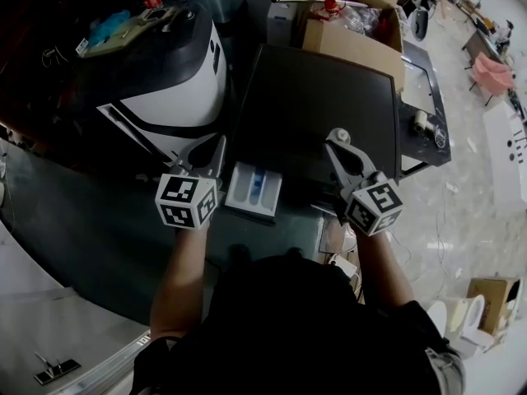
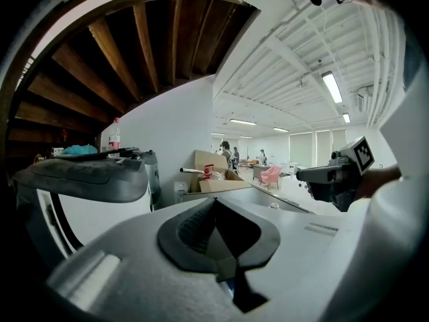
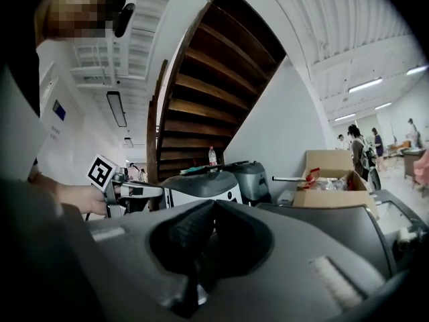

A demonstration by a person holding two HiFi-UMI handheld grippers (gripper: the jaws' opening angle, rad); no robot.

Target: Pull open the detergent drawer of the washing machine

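The detergent drawer (image 1: pixel 254 189) juts open from the washing machine's (image 1: pixel 313 105) front left corner, the left gripper (image 1: pixel 217 151) just outside that corner and the right gripper (image 1: pixel 336 138) above the machine's front edge, both with jaws together and empty.

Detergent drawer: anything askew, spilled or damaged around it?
Nothing stands out. The detergent drawer sits pulled out of the washing machine, no spill or damage visible. The left gripper and right gripper are shut, empty.
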